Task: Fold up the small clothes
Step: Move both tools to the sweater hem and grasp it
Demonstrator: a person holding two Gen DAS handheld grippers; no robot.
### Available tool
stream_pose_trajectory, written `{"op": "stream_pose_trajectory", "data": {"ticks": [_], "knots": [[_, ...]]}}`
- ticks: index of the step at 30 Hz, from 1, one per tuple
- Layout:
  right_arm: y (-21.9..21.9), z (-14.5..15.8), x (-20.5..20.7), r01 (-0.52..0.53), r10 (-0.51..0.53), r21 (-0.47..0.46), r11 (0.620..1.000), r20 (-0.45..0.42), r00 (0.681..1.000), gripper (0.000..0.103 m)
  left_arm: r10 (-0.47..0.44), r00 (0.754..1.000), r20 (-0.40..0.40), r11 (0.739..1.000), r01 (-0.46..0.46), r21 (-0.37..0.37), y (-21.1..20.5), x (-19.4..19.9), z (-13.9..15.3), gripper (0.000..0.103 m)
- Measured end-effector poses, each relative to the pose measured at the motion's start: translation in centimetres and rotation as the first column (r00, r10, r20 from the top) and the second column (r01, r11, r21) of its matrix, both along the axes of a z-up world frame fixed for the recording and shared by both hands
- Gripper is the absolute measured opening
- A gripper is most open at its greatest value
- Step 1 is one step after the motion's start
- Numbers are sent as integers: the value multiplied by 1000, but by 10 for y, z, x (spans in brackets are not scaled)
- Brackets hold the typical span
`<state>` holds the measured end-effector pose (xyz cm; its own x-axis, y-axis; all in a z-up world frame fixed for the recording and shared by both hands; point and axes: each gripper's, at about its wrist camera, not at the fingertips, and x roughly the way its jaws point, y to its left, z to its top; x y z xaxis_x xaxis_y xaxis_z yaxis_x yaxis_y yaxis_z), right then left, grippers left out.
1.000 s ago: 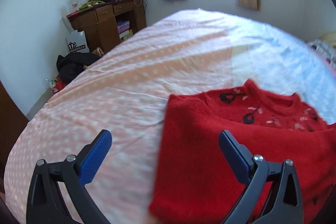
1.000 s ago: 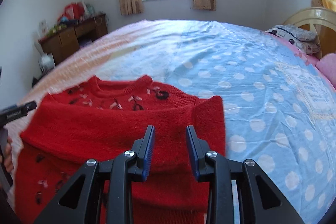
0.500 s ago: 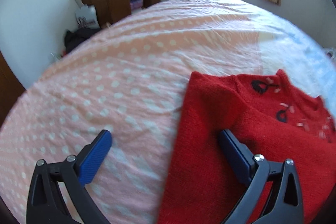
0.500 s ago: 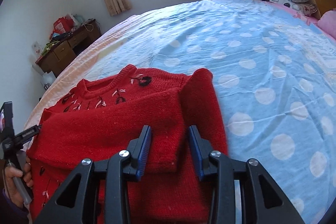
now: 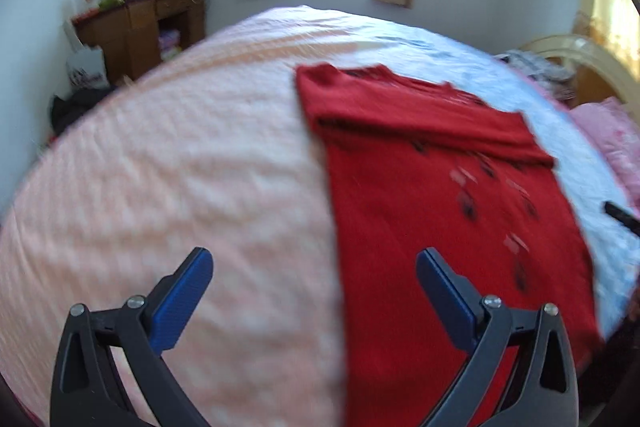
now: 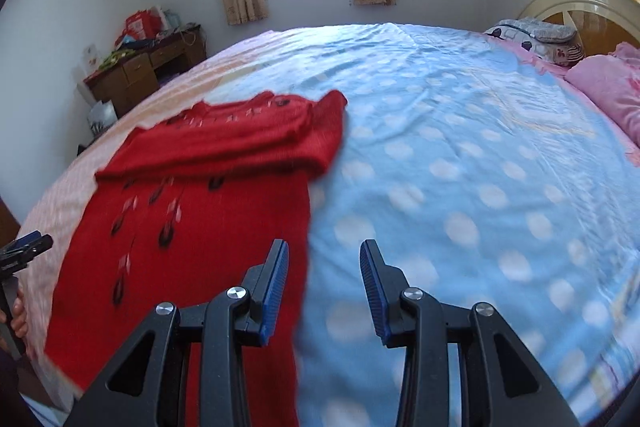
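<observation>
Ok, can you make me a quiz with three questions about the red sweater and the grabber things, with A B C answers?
1. Where does the red sweater lie?
A. on the bed
B. on the wooden desk
C. on the floor

2. What colour are the pads on the gripper fingers?
A. green
B. blue
C. yellow

3. What is the right gripper doing?
A. squeezing the sweater
B. holding a pillow
C. open, holding nothing

Answers:
1. A, the sweater is spread on the dotted bedsheet, over the line where the pink half meets the blue half, with its sleeves folded across the chest.
2. B, the pads show blue in both wrist views.
3. C, its jaws stand apart with only sweater edge and sheet seen between them; the left gripper is open too.
</observation>
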<state>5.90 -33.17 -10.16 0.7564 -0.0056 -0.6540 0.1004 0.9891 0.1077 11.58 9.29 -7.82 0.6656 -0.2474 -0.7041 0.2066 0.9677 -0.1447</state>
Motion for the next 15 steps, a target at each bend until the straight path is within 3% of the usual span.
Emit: {"op": "stream_pose_trajectory", "data": {"ticks": [3, 7, 15], "knots": [[0, -10, -22, -26, 28, 44, 999, -48, 998, 39, -42, 999, -32, 996, 40, -75, -1, -26, -10, 103], [7, -28, -46, -68, 79, 94, 993, -112, 991, 39, -57, 996, -62, 997, 54, -51, -13, -50, -24, 101], [28, -48, -92, -118, 135, 117, 986, -156, 978, 39, -70, 993, -99, 993, 60, -100, -17, -85, -38, 98]]}}
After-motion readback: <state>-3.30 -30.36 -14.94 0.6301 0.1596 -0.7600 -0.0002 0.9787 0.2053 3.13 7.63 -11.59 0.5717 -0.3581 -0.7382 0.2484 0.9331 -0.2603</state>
